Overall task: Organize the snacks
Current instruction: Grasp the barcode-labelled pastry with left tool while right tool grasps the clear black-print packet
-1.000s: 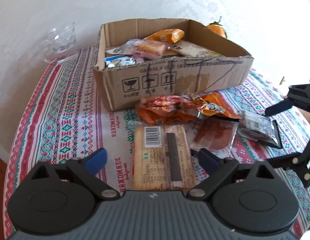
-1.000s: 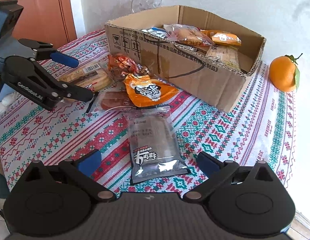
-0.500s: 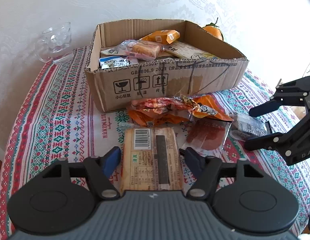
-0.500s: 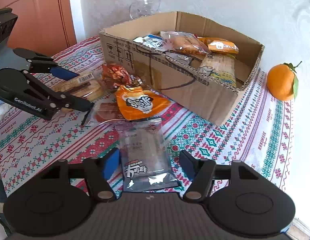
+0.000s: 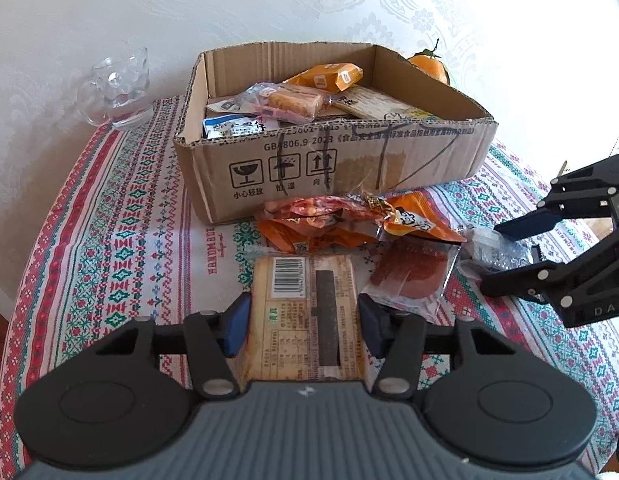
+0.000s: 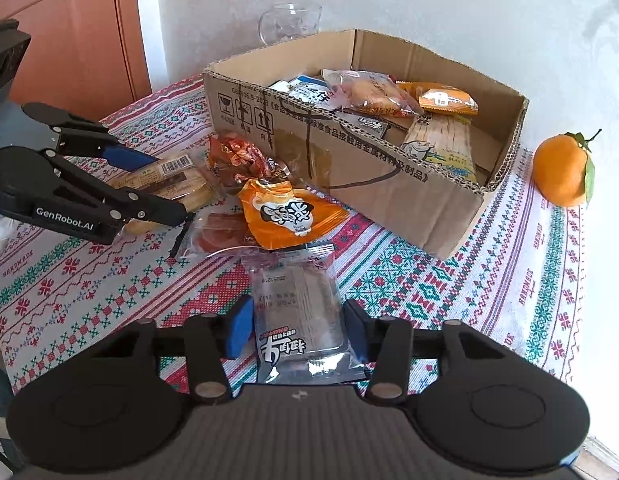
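left claw (image 5: 302, 326): pads pressed on both sides of tan packet (image 5: 305, 312), just before box (image 5: 333, 172)
right claw (image 6: 295, 330): closed around clear packet (image 6: 299, 320), before box
box: snacks inside, more packets along its front on bench (image 5: 109, 240)

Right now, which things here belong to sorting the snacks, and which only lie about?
For the job: cardboard box; tan barcode packet between the left gripper fingers; grey foil packet between the right gripper fingers; orange packets.

Lying about: glass mug; tangerine.
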`<state>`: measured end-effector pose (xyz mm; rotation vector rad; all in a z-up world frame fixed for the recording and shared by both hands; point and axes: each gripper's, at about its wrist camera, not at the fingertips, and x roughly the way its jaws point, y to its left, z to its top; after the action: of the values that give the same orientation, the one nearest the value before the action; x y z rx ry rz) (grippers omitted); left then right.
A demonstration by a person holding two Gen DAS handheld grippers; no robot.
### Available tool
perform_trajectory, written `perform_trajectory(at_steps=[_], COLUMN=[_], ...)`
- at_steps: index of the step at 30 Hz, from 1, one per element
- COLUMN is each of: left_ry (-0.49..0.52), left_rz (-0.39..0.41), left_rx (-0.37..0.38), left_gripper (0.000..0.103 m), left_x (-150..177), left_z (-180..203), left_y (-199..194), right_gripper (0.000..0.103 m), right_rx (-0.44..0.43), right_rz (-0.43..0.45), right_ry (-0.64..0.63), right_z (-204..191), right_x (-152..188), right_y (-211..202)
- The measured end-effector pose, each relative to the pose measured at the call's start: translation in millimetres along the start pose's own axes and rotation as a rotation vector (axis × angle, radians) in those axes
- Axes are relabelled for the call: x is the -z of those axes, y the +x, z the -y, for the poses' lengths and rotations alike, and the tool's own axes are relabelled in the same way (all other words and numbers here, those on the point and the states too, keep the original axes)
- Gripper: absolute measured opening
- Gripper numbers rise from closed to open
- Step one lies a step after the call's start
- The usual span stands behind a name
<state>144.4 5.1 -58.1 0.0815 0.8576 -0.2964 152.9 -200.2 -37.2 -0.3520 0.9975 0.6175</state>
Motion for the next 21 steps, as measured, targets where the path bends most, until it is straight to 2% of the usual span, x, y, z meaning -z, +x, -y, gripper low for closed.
perform_trajectory(at_steps=[21], left_ry=[0.054], left_rz=[-0.046], left_rx=[0.031], left_gripper=[0.054], left_x=[4], left_z=[-3], left_y=[-30], right_gripper=[0.05], right_rx=[0.039], right_rz=[-0.012], right_ry=[0.02], right_z=[-13], right_x=[5], right_y=[-33])
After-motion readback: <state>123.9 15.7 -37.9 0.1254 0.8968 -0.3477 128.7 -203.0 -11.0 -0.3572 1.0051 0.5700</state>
